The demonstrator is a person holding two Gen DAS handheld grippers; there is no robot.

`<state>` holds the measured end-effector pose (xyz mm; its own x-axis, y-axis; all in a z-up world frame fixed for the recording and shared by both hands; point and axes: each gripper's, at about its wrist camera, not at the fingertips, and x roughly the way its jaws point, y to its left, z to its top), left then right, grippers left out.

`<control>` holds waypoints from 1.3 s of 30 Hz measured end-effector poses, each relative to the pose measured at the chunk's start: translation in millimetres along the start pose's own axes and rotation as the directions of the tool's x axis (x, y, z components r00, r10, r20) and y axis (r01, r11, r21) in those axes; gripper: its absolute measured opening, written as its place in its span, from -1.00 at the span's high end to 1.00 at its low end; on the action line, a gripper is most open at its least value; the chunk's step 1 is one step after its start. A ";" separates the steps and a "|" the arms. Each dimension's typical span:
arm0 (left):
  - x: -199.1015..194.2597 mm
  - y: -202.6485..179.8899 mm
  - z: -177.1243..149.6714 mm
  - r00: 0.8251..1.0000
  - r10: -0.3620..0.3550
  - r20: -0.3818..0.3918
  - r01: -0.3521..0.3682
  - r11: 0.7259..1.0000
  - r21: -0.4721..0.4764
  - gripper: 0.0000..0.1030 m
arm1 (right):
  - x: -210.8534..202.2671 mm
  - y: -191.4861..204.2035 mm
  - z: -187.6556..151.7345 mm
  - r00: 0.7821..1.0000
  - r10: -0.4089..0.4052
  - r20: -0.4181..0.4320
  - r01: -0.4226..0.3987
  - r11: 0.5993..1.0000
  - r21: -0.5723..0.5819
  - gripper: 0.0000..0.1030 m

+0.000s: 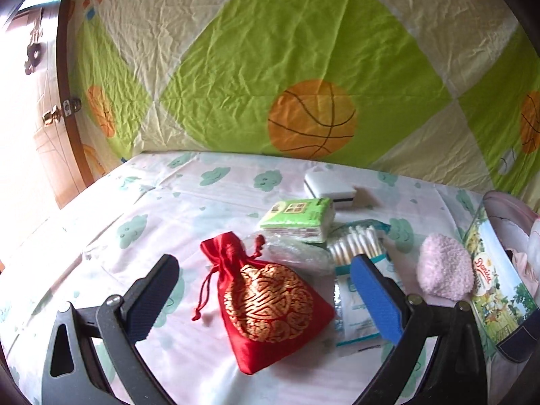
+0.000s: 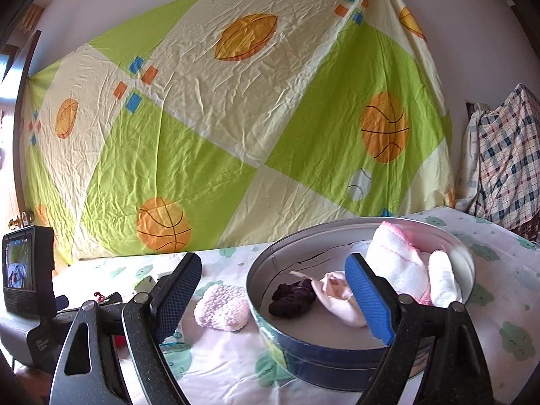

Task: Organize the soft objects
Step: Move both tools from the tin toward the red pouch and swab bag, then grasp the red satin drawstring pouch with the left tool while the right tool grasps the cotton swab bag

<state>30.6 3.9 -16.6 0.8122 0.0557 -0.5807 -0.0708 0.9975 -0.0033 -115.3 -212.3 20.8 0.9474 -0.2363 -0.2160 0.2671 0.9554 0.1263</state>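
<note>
On the bed, the red satin drawstring pouch (image 1: pixel 270 307) is framed by the parted, empty left claw (image 1: pixel 266 298); closing is judged next, then transfer to the round metal tin (image 2: pixel 337 344), over which the right claw (image 2: pixel 280 295) is held apart.

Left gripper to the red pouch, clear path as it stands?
Probably yes. The left gripper is open, the red pouch lies flat between its fingers, and nothing covers it; the cotton swabs sit beyond.

The pouch (image 1: pixel 270 303) lay on the bed (image 1: pixel 135 202), the cotton swabs (image 1: pixel 357 244) right of it, the tissue pack (image 1: pixel 298 219) behind, and the tin (image 2: pixel 337 347) farthest right.
</note>
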 end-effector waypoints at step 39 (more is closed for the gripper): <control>64.6 68.1 6.9 0.924 -0.252 -0.289 0.284 0.956 0.074 0.39 | 111.4 122.5 -44.3 0.849 0.171 -0.500 -0.255 0.961 -0.105 -0.72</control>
<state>82.3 75.8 -48.7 0.6010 -0.2127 -0.7704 0.2057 0.9726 -0.1080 15.1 -113.8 -30.7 0.7618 0.0511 -0.6458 -0.0037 0.9972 0.0746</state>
